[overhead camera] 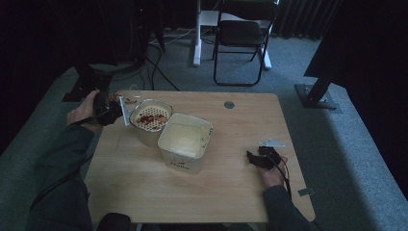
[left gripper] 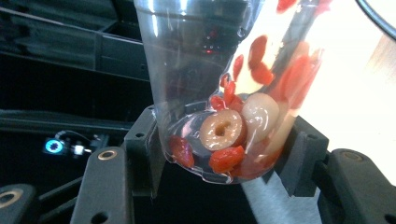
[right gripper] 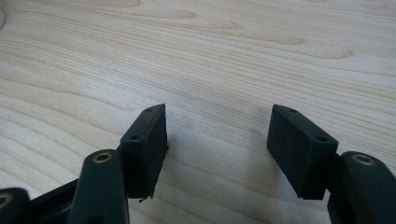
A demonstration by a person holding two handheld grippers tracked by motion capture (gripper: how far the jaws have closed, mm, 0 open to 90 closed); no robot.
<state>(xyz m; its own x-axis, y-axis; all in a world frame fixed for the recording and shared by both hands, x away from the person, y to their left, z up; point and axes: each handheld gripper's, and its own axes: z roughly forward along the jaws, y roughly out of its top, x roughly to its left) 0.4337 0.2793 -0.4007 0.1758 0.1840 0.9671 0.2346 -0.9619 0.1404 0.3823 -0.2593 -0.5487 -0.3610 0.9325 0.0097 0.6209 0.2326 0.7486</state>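
A clear plastic cup [left gripper: 219, 84] sits tilted between the jaws of my left gripper [left gripper: 224, 149], which is shut on its base. Inside it are red dried berries, a ring-shaped fruit slice [left gripper: 222, 129] and a pale round fruit. From above, the left gripper [overhead camera: 111, 109] holds the cup [overhead camera: 117, 98] at the table's far left. It is just beside a round pot [overhead camera: 150, 118] whose perforated insert carries red bits. A cream square container [overhead camera: 185, 139] stands against that pot. My right gripper [overhead camera: 252, 158] rests low on the wooden table [right gripper: 233, 56], its jaws [right gripper: 217, 135] open around nothing.
A round grommet [overhead camera: 229, 104] is set into the table's far edge. A black folding chair [overhead camera: 243, 33] and a white desk leg [overhead camera: 197, 33] stand beyond the table. A dark stand base [overhead camera: 317, 94] sits on the carpet to the right.
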